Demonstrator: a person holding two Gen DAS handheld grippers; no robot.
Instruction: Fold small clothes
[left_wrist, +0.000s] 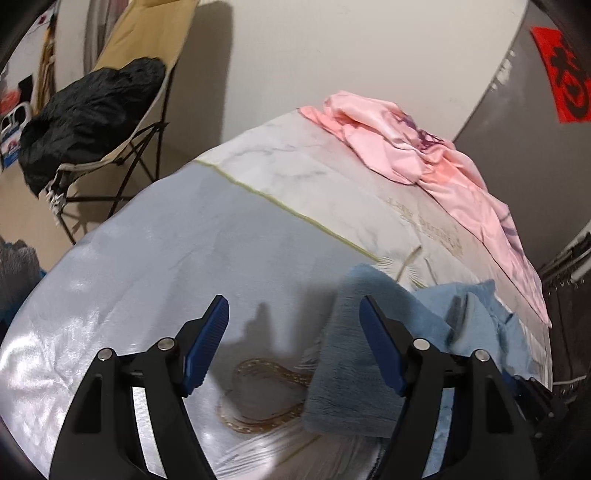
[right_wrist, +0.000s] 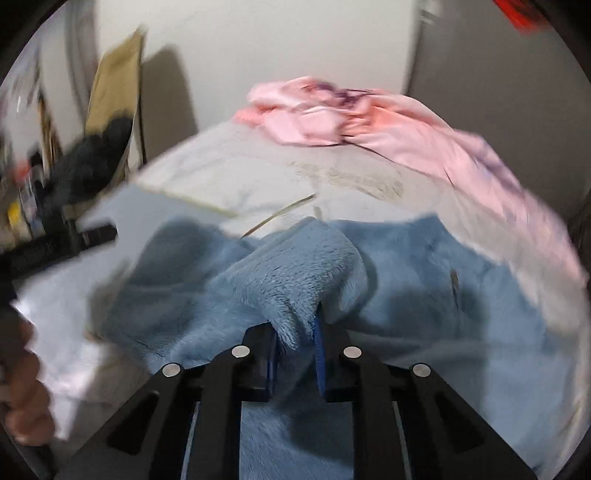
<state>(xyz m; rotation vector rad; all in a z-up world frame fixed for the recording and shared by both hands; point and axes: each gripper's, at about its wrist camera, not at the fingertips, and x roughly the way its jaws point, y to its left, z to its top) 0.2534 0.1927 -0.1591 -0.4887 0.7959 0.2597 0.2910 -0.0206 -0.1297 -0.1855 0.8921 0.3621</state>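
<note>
- A fold of the blue fleece garment (right_wrist: 288, 273) is pinched between the closed jaws of the right gripper (right_wrist: 295, 354).
- The garment is spread over the bed (right_wrist: 207, 173).
- A pink garment (right_wrist: 369, 122) is heaped at the far side.
- A hand (right_wrist: 26, 387) is seen at the left edge.

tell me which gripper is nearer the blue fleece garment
Right. The right gripper is shut on a fold of the blue fleece garment; the left gripper is open beside its edge, holding nothing.
</note>
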